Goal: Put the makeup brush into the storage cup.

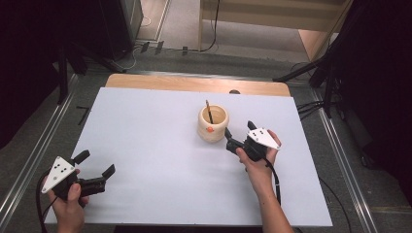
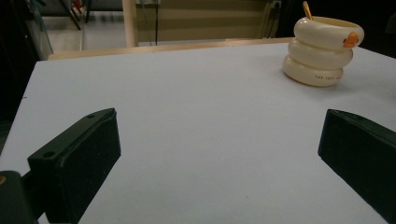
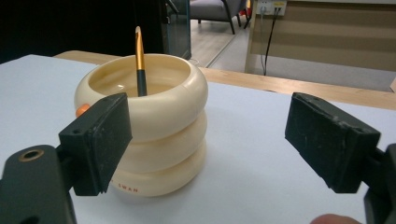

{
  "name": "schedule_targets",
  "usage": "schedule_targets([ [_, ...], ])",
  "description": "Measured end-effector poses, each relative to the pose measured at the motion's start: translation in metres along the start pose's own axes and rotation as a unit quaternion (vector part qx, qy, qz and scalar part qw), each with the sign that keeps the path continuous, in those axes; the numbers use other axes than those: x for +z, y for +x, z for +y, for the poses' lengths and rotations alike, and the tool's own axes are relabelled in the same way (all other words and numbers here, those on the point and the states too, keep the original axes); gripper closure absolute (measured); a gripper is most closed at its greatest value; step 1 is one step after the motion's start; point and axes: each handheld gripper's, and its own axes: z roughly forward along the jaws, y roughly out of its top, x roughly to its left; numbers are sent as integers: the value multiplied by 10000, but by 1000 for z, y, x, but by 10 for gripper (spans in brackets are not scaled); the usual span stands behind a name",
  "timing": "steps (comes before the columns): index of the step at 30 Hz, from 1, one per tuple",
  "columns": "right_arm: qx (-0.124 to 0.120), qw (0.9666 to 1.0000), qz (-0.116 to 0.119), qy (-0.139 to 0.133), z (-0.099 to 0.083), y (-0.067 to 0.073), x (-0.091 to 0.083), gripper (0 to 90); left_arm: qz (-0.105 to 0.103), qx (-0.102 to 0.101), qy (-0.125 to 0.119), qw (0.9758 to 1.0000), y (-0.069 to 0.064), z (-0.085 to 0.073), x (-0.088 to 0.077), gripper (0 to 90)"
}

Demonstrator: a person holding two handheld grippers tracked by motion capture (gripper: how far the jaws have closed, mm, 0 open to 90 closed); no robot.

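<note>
A cream ringed cup (image 1: 213, 124) with an orange beak-like knob stands upright near the middle of the white table (image 1: 160, 145); a thin dark and orange stick (image 1: 209, 111) leans inside it. My right gripper (image 1: 240, 132) is just right of the cup, open, nothing between its pads. In the right gripper view the cup (image 3: 149, 126) sits close ahead, partly behind the left pad (image 3: 100, 140), and the stick (image 3: 139, 63) rises from it. My left gripper (image 1: 95, 163) rests open at the table's near left corner. Its own view shows the cup (image 2: 322, 51) far off at upper right.
A wooden strip (image 1: 194, 83) runs along the table's far edge. Dark stands and cables (image 1: 335, 73) flank both sides on the grey floor. Metal rails (image 1: 340, 160) border the table left and right.
</note>
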Motion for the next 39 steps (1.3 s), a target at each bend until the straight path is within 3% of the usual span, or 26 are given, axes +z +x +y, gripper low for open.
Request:
schedule_targets([
  [9, -48, 9999, 88, 37, -7, -7, -14, 152, -3, 40, 33, 10000, -1, 0, 1, 0],
  [28, -1, 9998, -151, 87, -27, -31, -41, 146, -71, 44, -30, 10000, -3, 0, 0, 0],
  [39, 42, 9996, -256, 141, -38, -44, -55, 145, 8, 122, -108, 9999, -6, 2, -1, 0],
])
